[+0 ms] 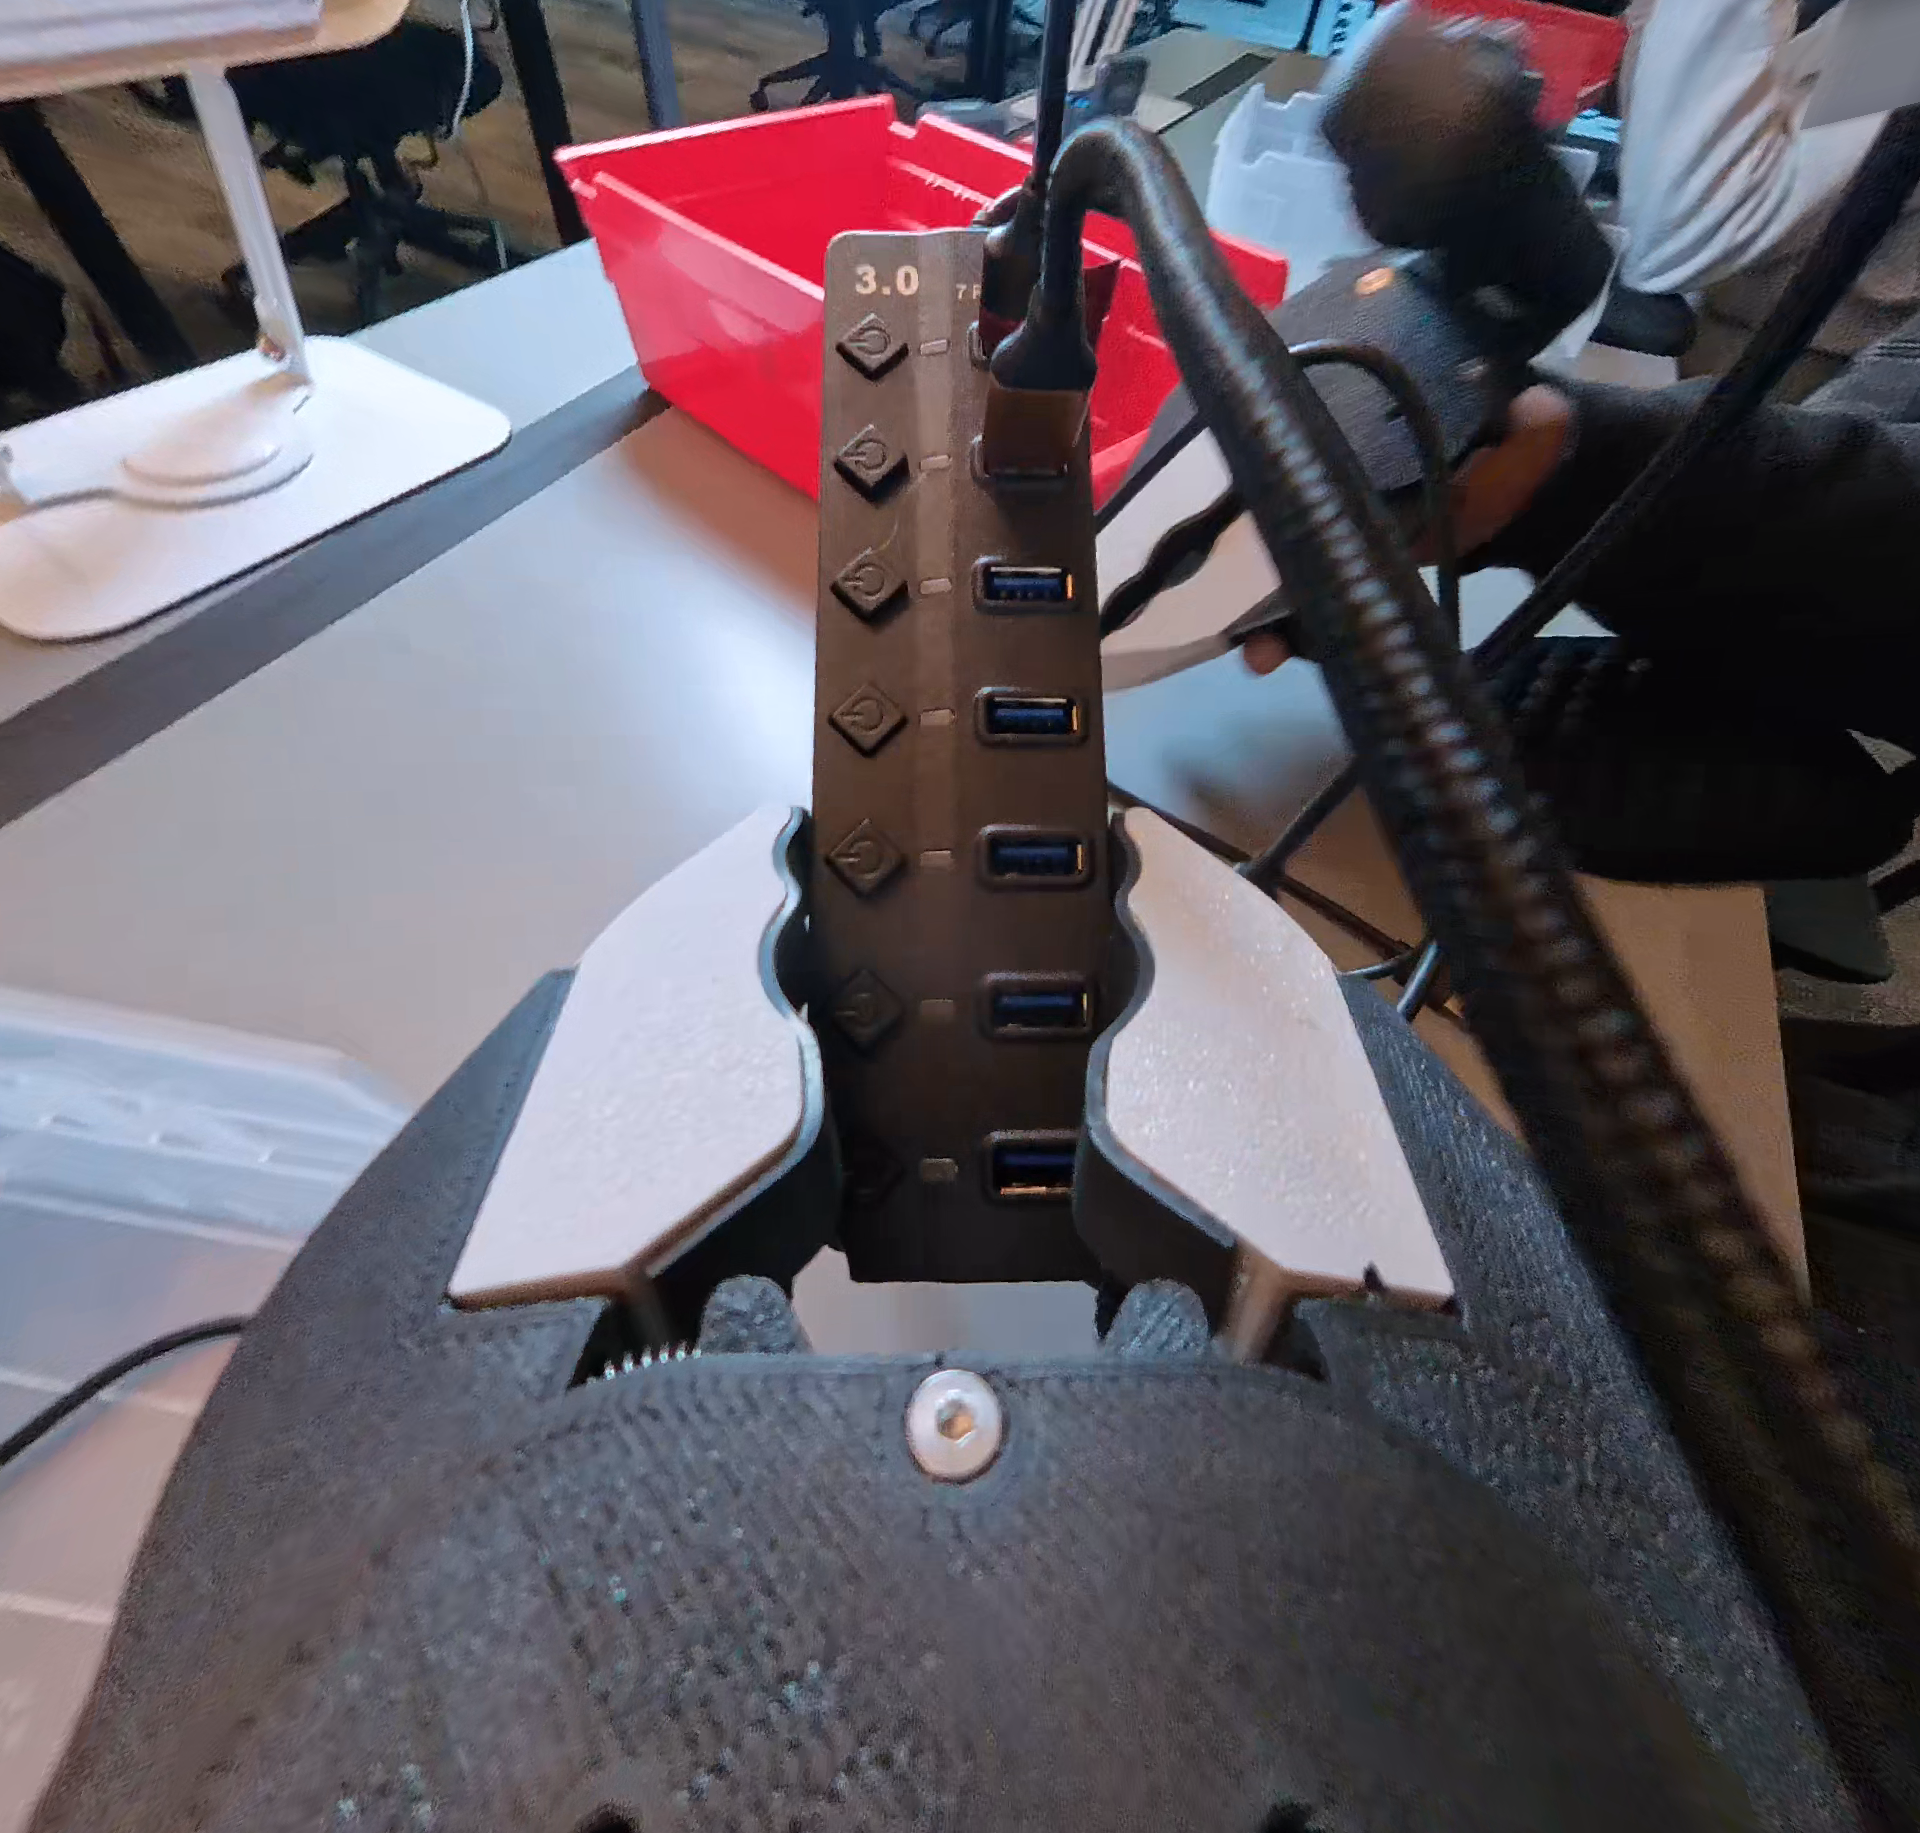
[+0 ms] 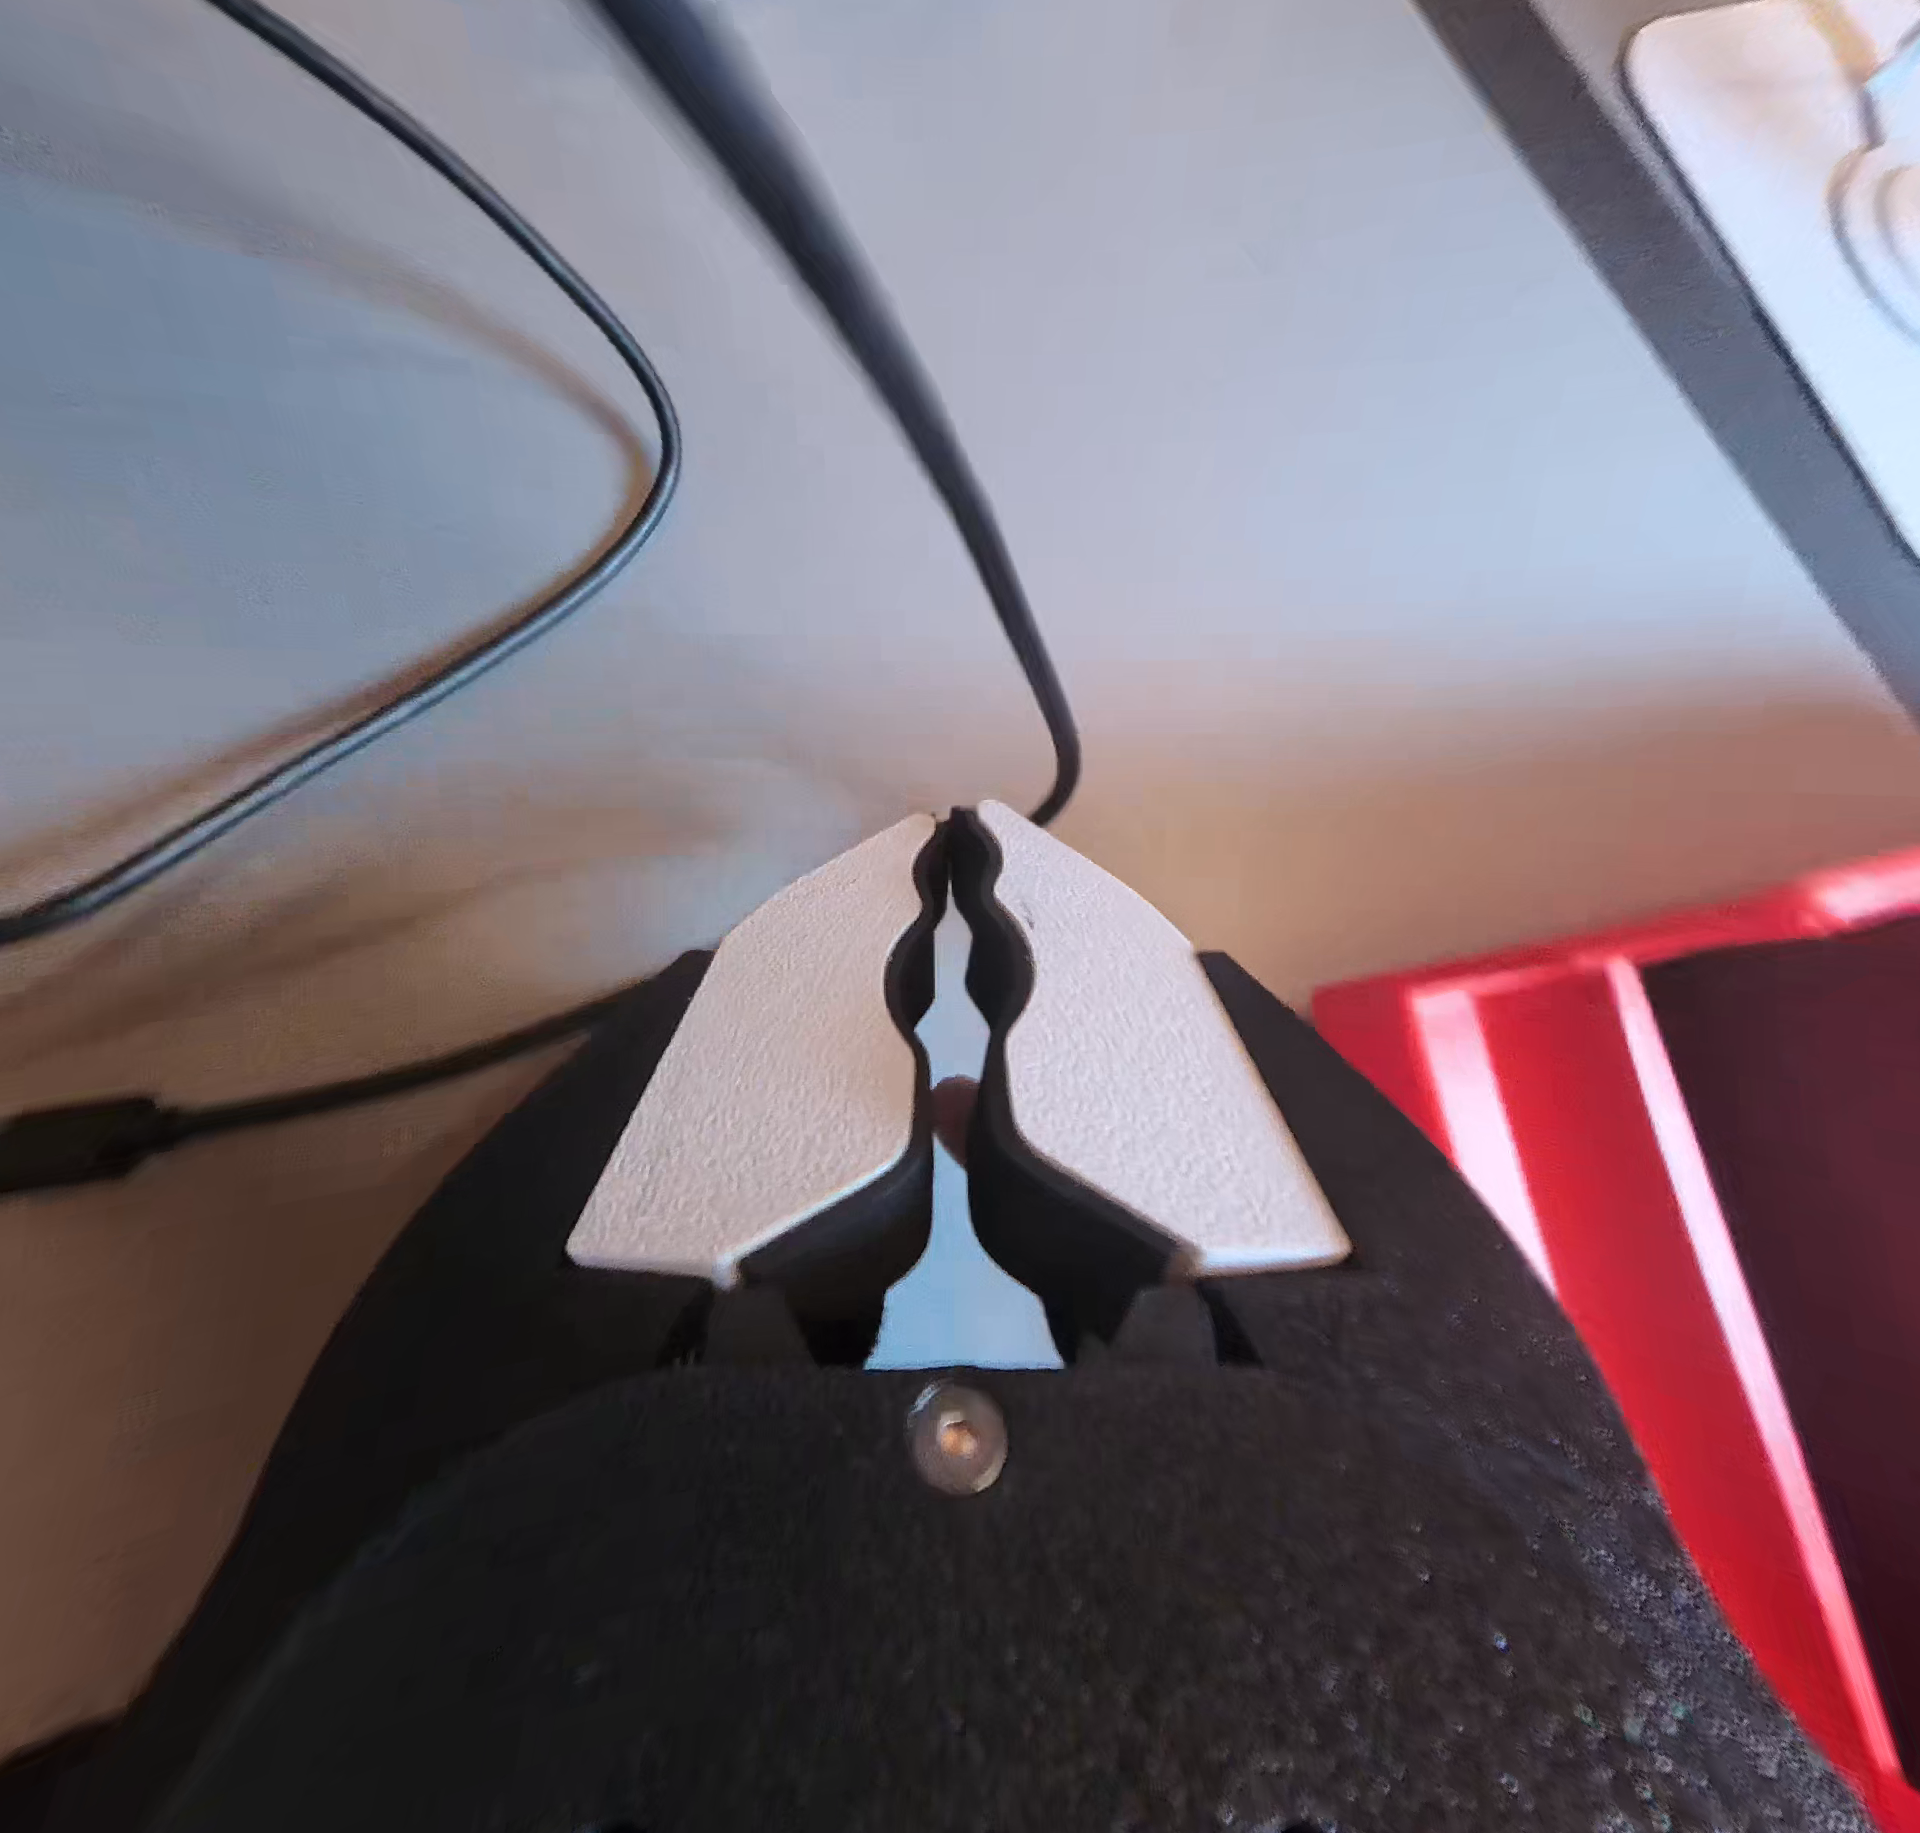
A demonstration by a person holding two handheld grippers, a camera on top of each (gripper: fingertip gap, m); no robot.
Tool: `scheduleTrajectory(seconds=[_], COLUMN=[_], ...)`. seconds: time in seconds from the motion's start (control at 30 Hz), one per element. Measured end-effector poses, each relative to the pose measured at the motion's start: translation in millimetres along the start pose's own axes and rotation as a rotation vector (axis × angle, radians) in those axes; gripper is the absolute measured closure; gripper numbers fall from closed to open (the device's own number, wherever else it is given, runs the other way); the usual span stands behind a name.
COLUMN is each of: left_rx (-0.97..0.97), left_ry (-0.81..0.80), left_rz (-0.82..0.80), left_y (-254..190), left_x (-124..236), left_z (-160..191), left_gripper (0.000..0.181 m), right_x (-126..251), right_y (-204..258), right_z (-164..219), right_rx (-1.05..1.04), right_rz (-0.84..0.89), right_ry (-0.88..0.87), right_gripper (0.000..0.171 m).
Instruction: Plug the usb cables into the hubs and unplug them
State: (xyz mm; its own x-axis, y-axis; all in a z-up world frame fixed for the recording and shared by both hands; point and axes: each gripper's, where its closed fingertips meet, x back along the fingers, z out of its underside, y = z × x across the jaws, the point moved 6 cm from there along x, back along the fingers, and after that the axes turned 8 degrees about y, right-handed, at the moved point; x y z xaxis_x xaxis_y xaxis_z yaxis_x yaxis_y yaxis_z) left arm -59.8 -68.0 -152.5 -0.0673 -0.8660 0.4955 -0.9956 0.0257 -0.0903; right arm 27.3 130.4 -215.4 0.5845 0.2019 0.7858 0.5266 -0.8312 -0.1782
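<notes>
A: Where's the USB hub (image 1: 951, 744)?

B: Pinched at its near end by the left gripper (image 1: 951, 1035), long axis running straight out from the jaws. Seven ports, two plugs seated farthest out.

A: And the right gripper (image 2: 954, 827)?

B: Jaws pressed together on a thin black cable (image 2: 831, 256), beside the hub's right.

Black seven-port hub (image 1: 951, 744) held lengthwise, two cables (image 1: 1039, 370) plugged into far ports, five empty.

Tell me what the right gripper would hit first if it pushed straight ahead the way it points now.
The right gripper is shut on a thin black cable. Straight ahead, beyond that cable, lies only the pale table top, so it would probably meet the table first; depth is unclear.
</notes>
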Motion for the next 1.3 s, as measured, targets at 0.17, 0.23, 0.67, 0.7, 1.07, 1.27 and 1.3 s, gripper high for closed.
scheduleTrajectory(seconds=[0.17,0.23,0.67,0.7,1.07,1.27,1.3], left_rx=[0.033,0.027,0.022,-0.018,-0.275,-0.386,-0.386], left_ry=[0.046,0.055,0.33,0.368,0.353,0.3,0.27], left_rz=[0.014,0.014,-0.061,-0.059,0.06,0.088,0.1], left_y=[4,2,7,2,-49,-61,-63], left_x=[-8,-11,-38,-43,-50,-43,-40], left_z=[6,7,33,36,34,28,24], left_gripper=[0.127,0.127,0.127,0.127,0.127,0.127,0.127], right_x=[7,-10,88,96,41,20,18], right_y=[-11,-16,25,32,37,56,59], right_z=[16,10,-37,-46,-47,-41,-41], right_rx=[-0.056,-0.139,0.507,0.585,0.818,0.771,0.777], right_rz=[-0.008,-0.06,0.081,0.104,0.119,-0.153,-0.196], right_ry=[0.065,0.075,-0.262,-0.253,0.208,0.256,0.282], right_gripper=[0.117,0.113,0.166,0.166,0.086,0.09,0.094])
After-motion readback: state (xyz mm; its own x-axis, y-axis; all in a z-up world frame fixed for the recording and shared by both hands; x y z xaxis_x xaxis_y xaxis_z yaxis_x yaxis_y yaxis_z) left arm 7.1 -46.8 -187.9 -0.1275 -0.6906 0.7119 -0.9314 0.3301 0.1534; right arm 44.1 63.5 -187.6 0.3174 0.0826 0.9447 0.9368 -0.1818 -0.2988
